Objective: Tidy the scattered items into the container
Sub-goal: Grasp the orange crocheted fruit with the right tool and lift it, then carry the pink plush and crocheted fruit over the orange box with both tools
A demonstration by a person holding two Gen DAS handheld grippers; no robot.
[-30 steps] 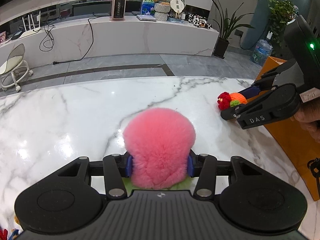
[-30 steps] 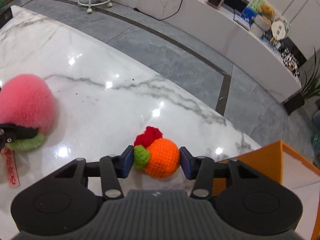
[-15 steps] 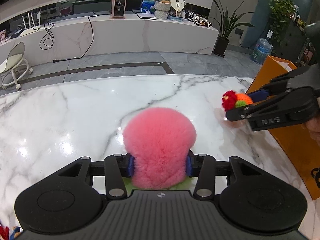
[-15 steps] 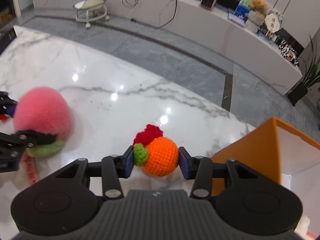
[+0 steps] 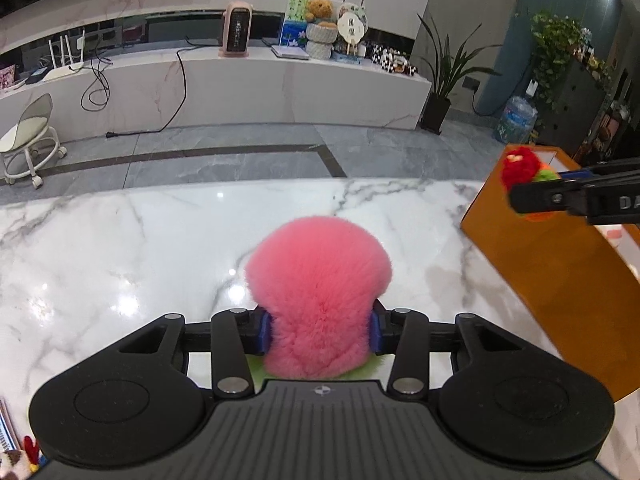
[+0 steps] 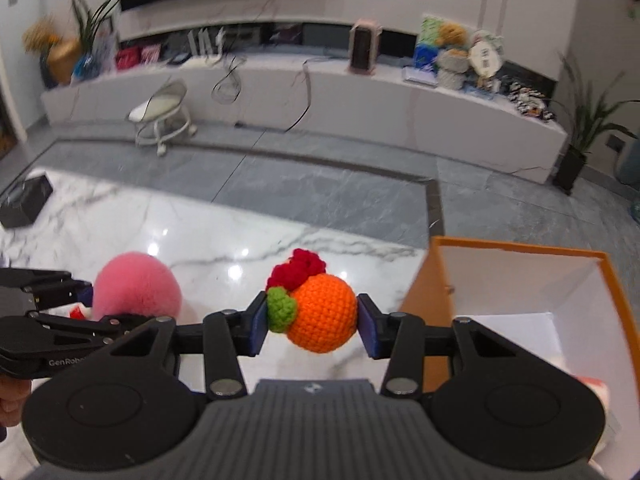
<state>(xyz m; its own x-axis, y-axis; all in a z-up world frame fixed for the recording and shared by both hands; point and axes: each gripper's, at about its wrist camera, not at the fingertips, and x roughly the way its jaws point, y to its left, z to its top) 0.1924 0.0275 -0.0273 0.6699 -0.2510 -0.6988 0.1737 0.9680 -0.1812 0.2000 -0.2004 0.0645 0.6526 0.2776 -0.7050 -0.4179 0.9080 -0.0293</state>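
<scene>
My left gripper (image 5: pixel 318 330) is shut on a fluffy pink plush ball (image 5: pixel 318 280) with a green base, held over the white marble table (image 5: pixel 120 260). It also shows in the right wrist view (image 6: pixel 136 286). My right gripper (image 6: pixel 312 322) is shut on a crocheted orange ball (image 6: pixel 322 312) with a green leaf and red tuft, lifted in the air just left of the orange box (image 6: pixel 516 280). In the left wrist view the crocheted ball (image 5: pixel 520 166) hangs by the near corner of the orange box (image 5: pixel 552 272), at rim height.
The box has white inner walls and holds something pale pink, partly hidden. A black box (image 6: pixel 24 202) sits at the table's far left. Small red and patterned items (image 5: pixel 20 452) lie at the table's near left. Beyond the table is grey floor.
My right gripper has lifted the crocheted ball off the table and carried it up toward the orange box. My left gripper has raised the pink plush slightly and moved toward the box.
</scene>
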